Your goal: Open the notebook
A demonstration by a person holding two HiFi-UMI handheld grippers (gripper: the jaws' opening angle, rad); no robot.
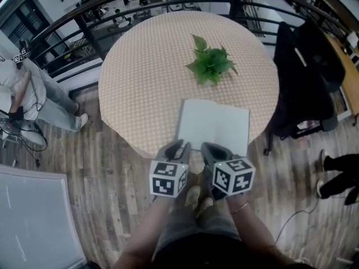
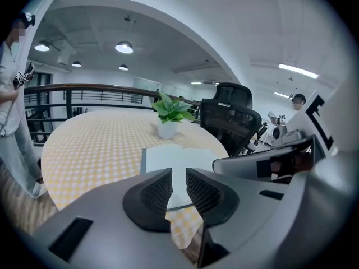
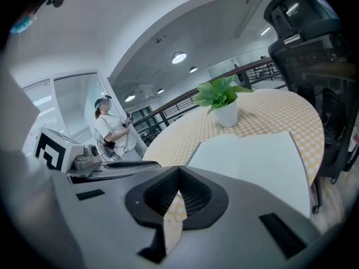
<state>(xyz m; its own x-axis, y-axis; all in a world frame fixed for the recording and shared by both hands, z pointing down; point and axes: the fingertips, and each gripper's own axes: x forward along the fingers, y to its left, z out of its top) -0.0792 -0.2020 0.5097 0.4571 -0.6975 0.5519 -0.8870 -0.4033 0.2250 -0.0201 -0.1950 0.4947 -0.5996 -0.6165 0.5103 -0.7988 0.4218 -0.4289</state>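
The notebook (image 1: pixel 213 125) lies open on the round checked worktop (image 1: pixel 140 66), blank white pages up, close to the edge nearest the person and just in front of a leafy plant (image 1: pixel 210 63). A faint crease down its middle shows in both gripper views. Its cover is hidden beneath the pages, apart from a dark sliver along one side.

Both tongs hang at that near edge, side by side. The left tongs (image 1: pixel 178 148) stand a little apart: in the left gripper view a narrow gap runs between the ribbed pads (image 2: pixel 156 190), and only the notebook's near edge and the cloth show through it (nothing is pinched). The right tongs (image 1: pixel 212 150) have their tips together, with a small wedge of checked cloth showing through the hollow below them. I see nothing clamped there. From the head view I cannot tell whether either tip touches the notebook or the cloth.

The marker cubes (image 1: pixel 168 178) cover the person's hands. The plant's white pot (image 2: pixel 167 129) shows only from the gripper views, since leaves cover it from above. A black chair (image 1: pixel 305 77) stands at the worktop's right and is partly cut off. Another person (image 1: pixel 33 94) stands at the far left beside a railing (image 1: pixel 73 24).
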